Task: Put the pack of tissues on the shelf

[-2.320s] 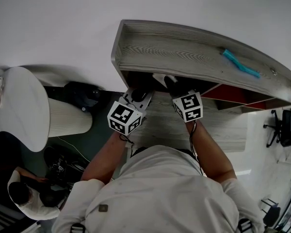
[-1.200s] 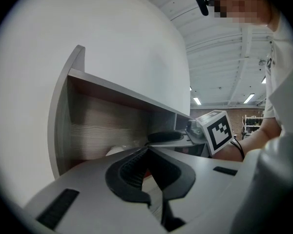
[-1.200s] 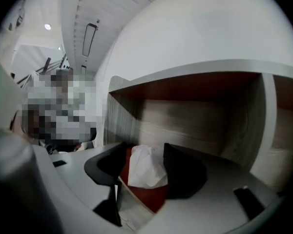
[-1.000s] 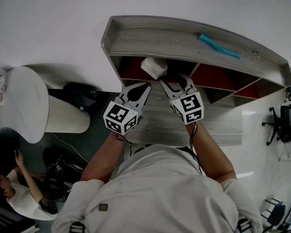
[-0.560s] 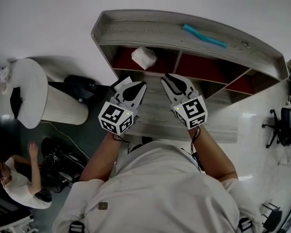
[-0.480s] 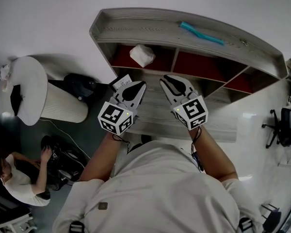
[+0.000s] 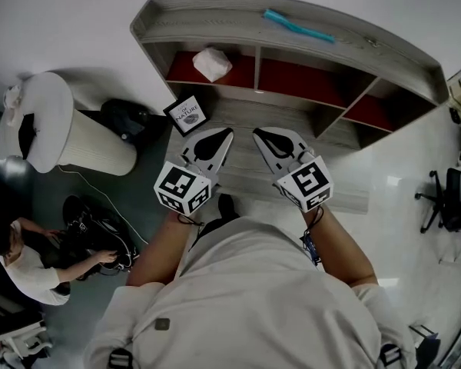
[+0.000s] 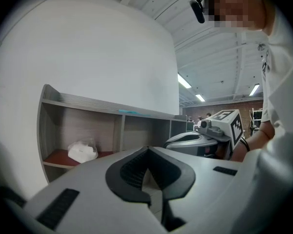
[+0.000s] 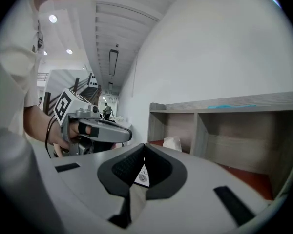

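Two grippers are held side by side in front of a grey wooden shelf (image 7: 215,18), both pointing toward its open compartments and neither touching it. The left gripper (image 7: 226,134) has its jaws together, the tips meeting with nothing between them, as the left gripper view shows (image 8: 147,149). The right gripper (image 7: 260,135) has just been closing its jaws; in the right gripper view (image 9: 144,145) the tips now meet and nothing is caught between them. The two are near each other but apart, above a pale wooden board (image 7: 346,194) that runs along the front of the shelf.

The pack of tissues (image 7: 213,63) lies in the leftmost compartment of the shelf, on that compartment's red floor, well apart from both grippers. From the left gripper view it is a crumpled white bundle (image 8: 82,151) low in the end compartment beside the shelf's left wall; from the right gripper view it shows small and white (image 9: 172,143) in the same place.

On the shelf's top board, toward the middle, lies a thin teal object (image 7: 296,26). A small framed sign (image 7: 188,114) stands at the left edge of the wooden board, below the tissues' compartment. Left of the shelf is a round white table (image 7: 38,121), and a seated person (image 7: 23,264) is on the floor side at the lower left.
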### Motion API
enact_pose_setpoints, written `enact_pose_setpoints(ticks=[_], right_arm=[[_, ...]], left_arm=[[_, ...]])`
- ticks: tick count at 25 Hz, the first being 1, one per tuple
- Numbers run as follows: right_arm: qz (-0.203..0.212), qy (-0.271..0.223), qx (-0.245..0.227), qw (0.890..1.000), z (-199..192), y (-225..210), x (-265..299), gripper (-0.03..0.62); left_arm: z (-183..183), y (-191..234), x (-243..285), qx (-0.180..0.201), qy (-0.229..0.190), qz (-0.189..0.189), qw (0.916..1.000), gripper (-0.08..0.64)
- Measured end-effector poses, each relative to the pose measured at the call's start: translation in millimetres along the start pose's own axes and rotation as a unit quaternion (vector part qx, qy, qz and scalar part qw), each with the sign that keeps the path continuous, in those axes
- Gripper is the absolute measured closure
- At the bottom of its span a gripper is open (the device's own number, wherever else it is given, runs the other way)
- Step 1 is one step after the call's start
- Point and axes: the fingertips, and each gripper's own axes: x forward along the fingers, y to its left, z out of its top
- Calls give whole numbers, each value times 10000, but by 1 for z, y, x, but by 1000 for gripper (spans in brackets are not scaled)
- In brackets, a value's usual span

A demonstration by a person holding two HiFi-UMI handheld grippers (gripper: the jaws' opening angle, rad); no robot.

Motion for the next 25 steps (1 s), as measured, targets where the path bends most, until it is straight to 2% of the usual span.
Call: enact_pose_setpoints(ticks=[7, 15, 18, 25], right_arm=[[253, 34, -71, 9996, -11, 30, -54, 572], [544, 59, 228, 9982, -26, 83, -108, 572], [536, 66, 450, 9975, -23, 95, -123, 572], [459, 41, 341, 9984, -20, 116, -147, 572]], left_arm=[[-9, -56, -19, 9, -26, 6, 10000, 545], [-29, -109, -56, -71, 48, 41, 10000, 545], [-32, -119, -67, -74, 74, 88, 9999, 545], [-36, -138, -93, -63, 81, 124, 9999, 545]])
